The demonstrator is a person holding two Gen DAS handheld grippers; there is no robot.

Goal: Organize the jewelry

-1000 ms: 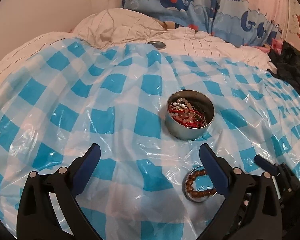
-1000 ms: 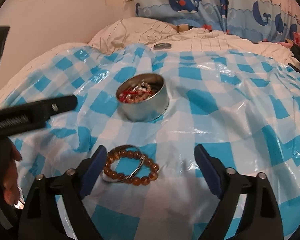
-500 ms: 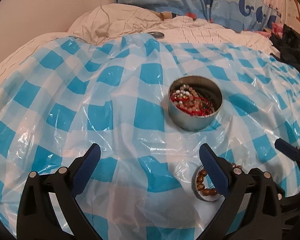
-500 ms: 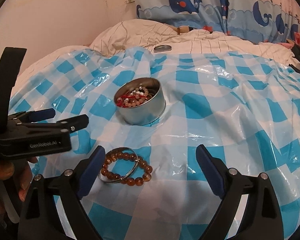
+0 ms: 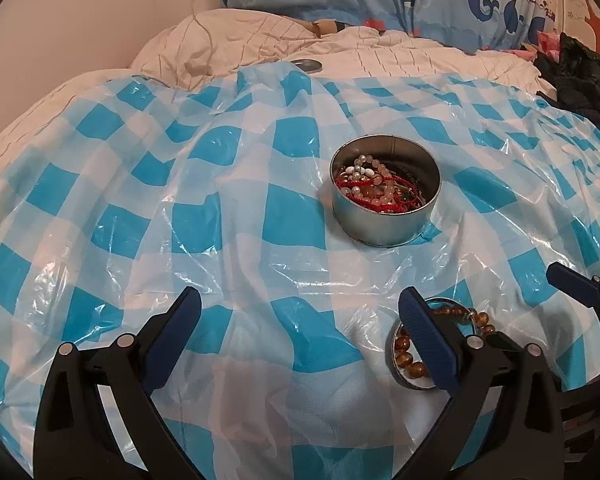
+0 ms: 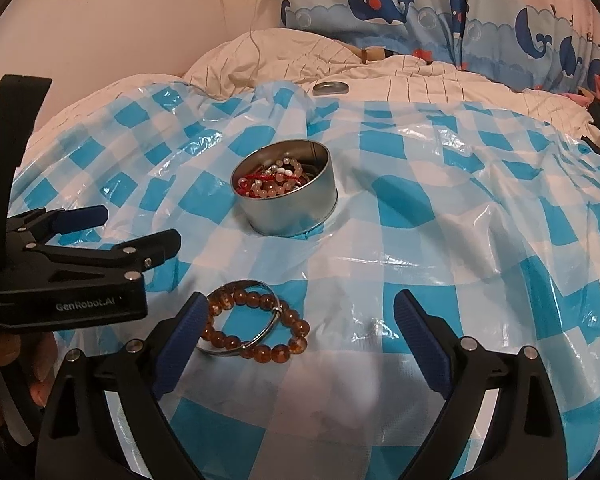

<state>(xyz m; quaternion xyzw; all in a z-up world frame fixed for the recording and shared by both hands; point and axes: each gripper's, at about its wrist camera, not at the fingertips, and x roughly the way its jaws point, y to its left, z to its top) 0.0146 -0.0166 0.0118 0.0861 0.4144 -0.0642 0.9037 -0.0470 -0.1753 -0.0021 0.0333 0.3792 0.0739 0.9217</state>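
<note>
Lying flat on the blue-and-white checked plastic sheet [image 6: 420, 200], the amber bead bracelet [image 6: 260, 328] overlaps a thin metal ring [image 6: 240, 344] at lower centre-left of the right wrist view; its left part is hidden behind the right gripper's [image 6: 300, 344] left finger. In the left wrist view the left gripper's [image 5: 300, 340] right finger covers much of the bracelet [image 5: 410, 354]. Both claws gape wide, holding nothing. Beyond, mid-frame, stands the round tin [image 6: 286, 194] with tangled red and pale beads, hard to separate. "GenRobot.AI" reads on the left gripper's body at left. A lid [image 6: 330, 87] lies on the bedding at upper centre
</note>
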